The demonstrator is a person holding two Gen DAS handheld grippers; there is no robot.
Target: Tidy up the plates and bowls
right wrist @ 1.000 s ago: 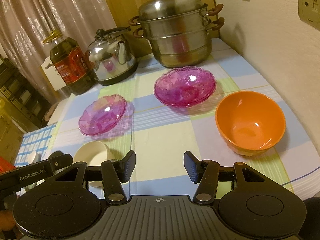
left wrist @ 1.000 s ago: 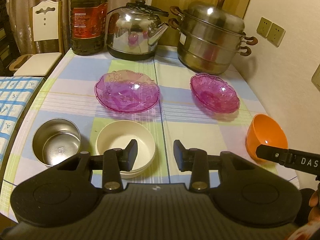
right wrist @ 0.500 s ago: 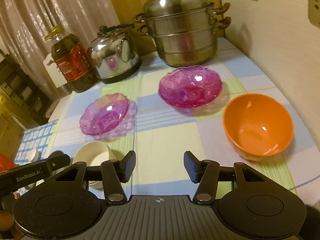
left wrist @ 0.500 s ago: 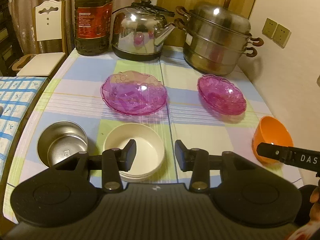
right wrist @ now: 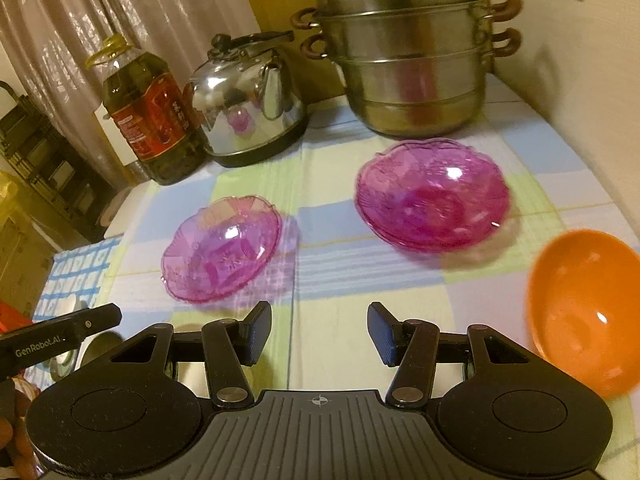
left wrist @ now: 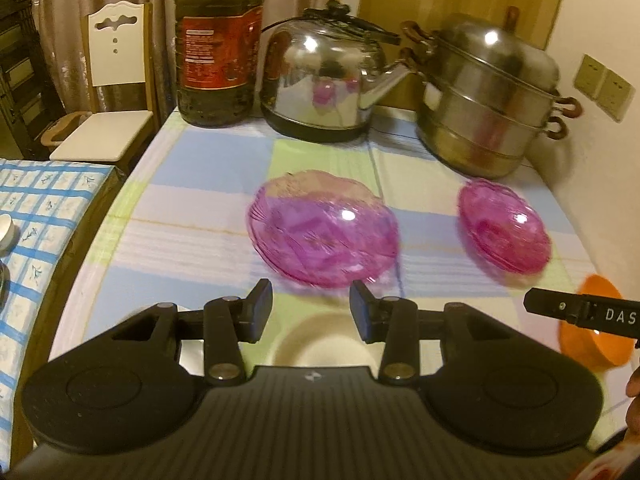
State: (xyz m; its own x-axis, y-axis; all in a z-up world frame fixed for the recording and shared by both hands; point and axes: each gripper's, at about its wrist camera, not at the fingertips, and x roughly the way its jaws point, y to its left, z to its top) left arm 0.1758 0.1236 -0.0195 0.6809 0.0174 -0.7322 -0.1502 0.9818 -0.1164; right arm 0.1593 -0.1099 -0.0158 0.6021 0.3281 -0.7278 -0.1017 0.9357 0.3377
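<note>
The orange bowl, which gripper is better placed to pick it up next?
Right, probably. The orange bowl sits just beside the open right gripper, while the left gripper faces the lighter purple plate.

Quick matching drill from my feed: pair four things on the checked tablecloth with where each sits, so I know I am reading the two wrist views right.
Things:
1. round orange plastic bowl
2. shiny steel kettle
3. tall oil bottle with red label
4. stacked steel steamer pot

Places:
A. back of the table, nearest the curtain
B. back corner by the wall
C. near right edge of the table
D. between the bottle and the steamer

Pairs: 1-C, 2-D, 3-A, 4-B
</note>
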